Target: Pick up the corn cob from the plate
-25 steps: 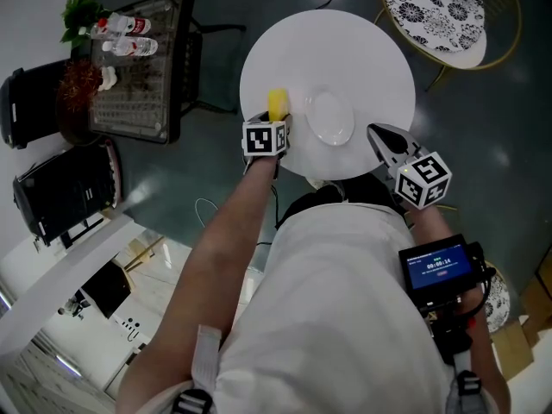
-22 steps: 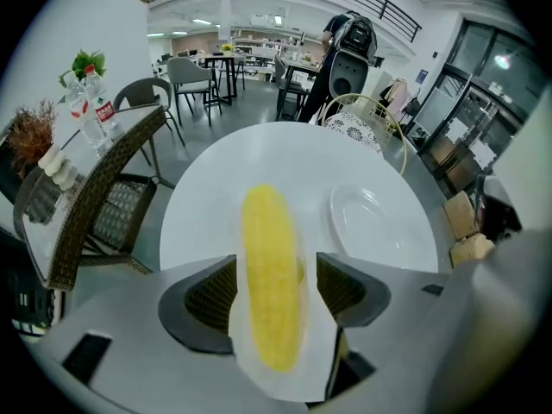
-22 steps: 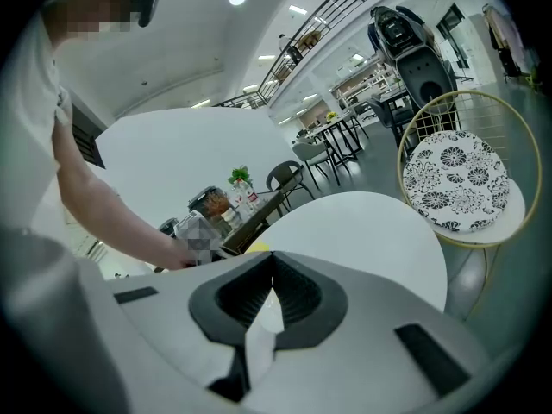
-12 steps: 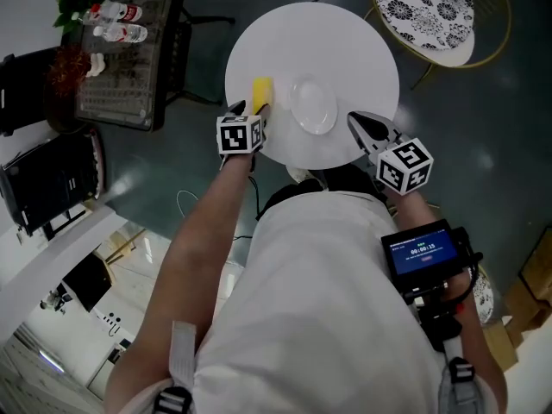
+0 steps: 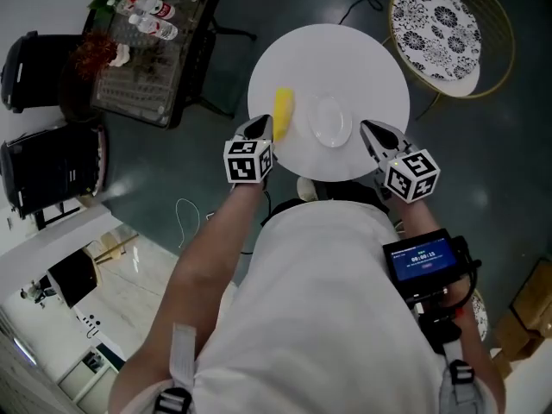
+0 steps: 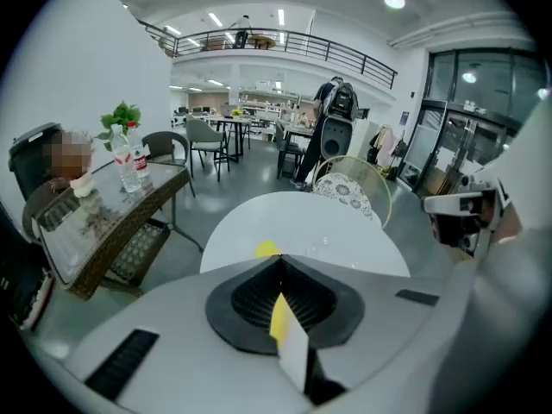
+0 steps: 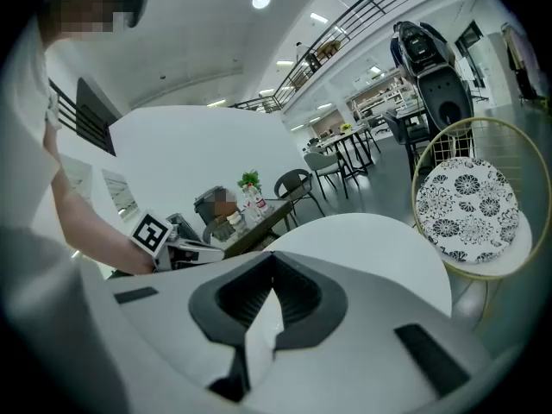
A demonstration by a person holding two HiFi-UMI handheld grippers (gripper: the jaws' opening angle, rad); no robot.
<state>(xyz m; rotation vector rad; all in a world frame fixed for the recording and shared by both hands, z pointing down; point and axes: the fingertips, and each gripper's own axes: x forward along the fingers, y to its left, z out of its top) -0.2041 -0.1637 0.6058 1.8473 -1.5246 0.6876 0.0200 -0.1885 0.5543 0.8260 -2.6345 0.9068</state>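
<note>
1. Nearest: person's torso in a white top. A small screen unit (image 5: 421, 261) is strapped to the right forearm.
2. Left gripper (image 5: 260, 123) is at the near-left edge of the round white table (image 5: 362, 50), pointing down and away. Jaws together, tips meeting, nothing between them. Its marker cube (image 5: 248, 160) sits behind the jaws.
3. Right gripper (image 5: 369, 130) is at the near-right edge of the same table, marker cube (image 5: 412, 175) behind it. In its own view the jaws meet at the tip (image 7: 274, 255); empty.
4. Corn cob (image 5: 283, 110): yellow, lying on the tabletop just beyond the left gripper's tips. From that gripper's view it shows right past the closed tips (image 6: 266, 248). Not held.
5. Plate (image 5: 330, 121): pale, near the table's centre, just right of the corn cob. The cob lies beside it, not on it; contact with the rim can't be made out.
6. Farther left: a glass-topped side table (image 5: 147, 67) with two bottles (image 5: 151, 15) at its far end.
7. Farther right: a round wire-frame chair with a patterned cushion (image 5: 444, 24).
</note>
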